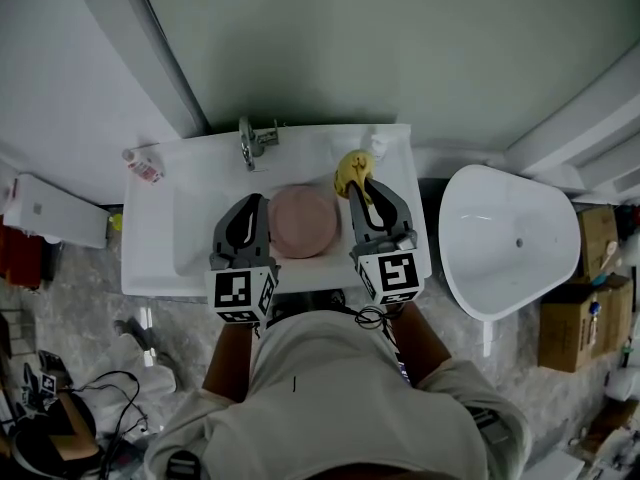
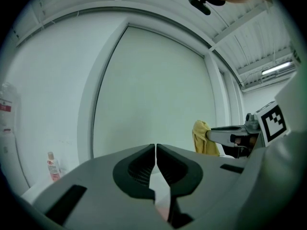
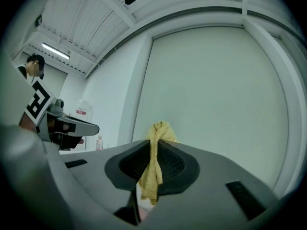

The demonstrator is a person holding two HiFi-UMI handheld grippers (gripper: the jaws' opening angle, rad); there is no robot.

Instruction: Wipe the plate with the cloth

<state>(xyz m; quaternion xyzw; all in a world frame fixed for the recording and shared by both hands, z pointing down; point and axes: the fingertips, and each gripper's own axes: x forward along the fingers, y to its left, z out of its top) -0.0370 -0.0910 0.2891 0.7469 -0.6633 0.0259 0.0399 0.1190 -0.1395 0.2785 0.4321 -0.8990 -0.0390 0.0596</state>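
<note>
Pink plate lies in the white sink, between the two grippers.
Right gripper pinches the yellow cloth just beside the plate's rim; left gripper has its jaws together on nothing.

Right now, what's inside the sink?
A pink plate lies in the sink, between the left gripper and right gripper. It hides the basin floor beneath. The cloth is clamped in the right gripper.

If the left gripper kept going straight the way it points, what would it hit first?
Probably the pale wall panel behind the sink: the left gripper, jaws shut, tilts up at it. The faucet lies ahead too, seemingly lower; depth is unclear.
</note>
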